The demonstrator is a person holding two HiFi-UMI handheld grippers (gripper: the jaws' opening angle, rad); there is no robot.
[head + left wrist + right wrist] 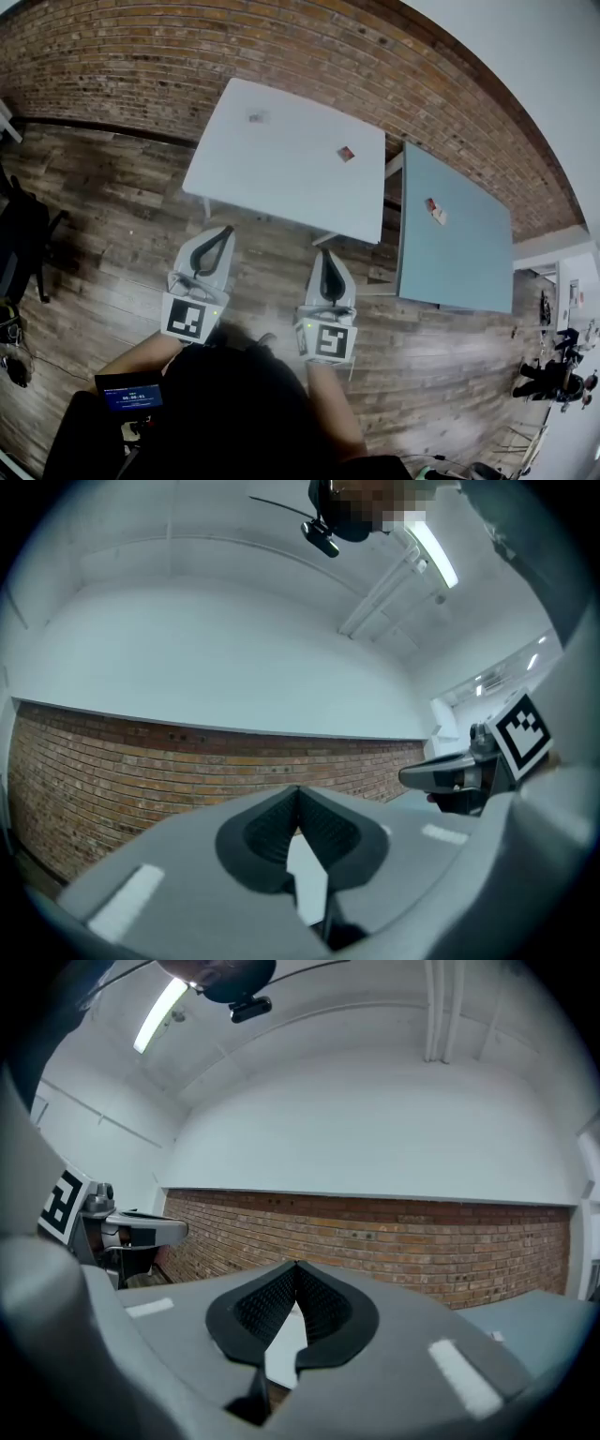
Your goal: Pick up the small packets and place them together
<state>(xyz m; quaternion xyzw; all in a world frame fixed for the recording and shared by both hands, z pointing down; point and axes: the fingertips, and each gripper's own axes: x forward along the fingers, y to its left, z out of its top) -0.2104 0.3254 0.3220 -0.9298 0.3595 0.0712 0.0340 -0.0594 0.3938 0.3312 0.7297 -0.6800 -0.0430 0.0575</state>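
In the head view two small packets lie on the white table (281, 178): a greyish packet (257, 117) near its far left and a reddish packet (346, 154) near its right side. A third packet (434, 211), red and white, rests on the blue-grey table (459, 253) to the right. My left gripper (225, 232) and right gripper (325, 253) hover over the wooden floor short of the white table's near edge, both shut and empty. In each gripper view the jaws meet at the tip, left gripper (298, 789), right gripper (295, 1265), with nothing between them.
A brick wall (281, 47) runs behind both tables. A black chair (23, 244) stands at the far left on the wooden floor (112, 216). The person's arms and a small screen (128, 392) fill the bottom of the head view. Another person stands at the far right (553, 375).
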